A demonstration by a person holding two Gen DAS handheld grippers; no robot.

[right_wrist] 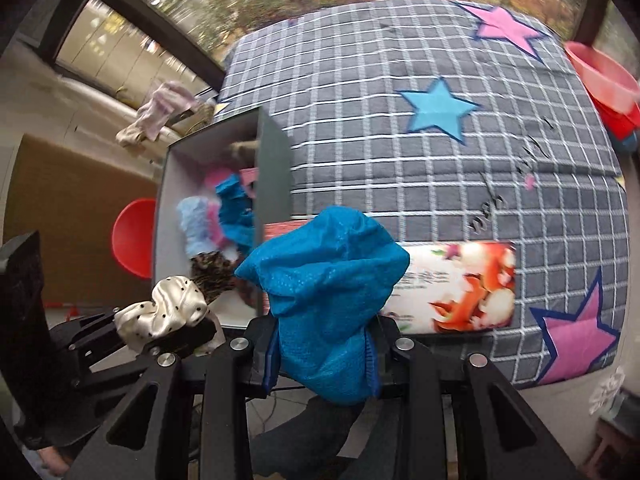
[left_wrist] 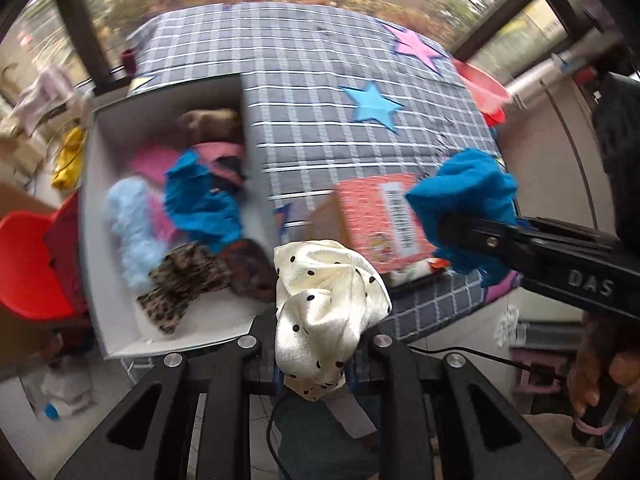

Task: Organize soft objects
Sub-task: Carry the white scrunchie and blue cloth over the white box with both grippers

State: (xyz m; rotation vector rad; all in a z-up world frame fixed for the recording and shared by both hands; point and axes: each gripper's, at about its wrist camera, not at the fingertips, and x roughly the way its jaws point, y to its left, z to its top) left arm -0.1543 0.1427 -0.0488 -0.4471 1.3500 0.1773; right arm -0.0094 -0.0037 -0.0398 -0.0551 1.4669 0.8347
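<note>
Evidently for sorting, the left tool [left_wrist: 320, 344] clenches a cream dotted scrunchie [left_wrist: 324, 316] and the right tool [right_wrist: 324, 344] a blue cloth [right_wrist: 324, 292] (both near the grey box [left_wrist: 92, 208]).

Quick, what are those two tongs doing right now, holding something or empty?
Left tongs: closed on the cream polka-dot scrunchie.
Right tongs: closed on the blue cloth.

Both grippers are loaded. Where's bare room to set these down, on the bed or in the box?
The checked blanket is bare from the blue star to the pink star. The white box is crowded mid-floor with soft items; only its near corner beside the leopard cloth is bare. The printed carton blocks the blanket's near edge.
</note>
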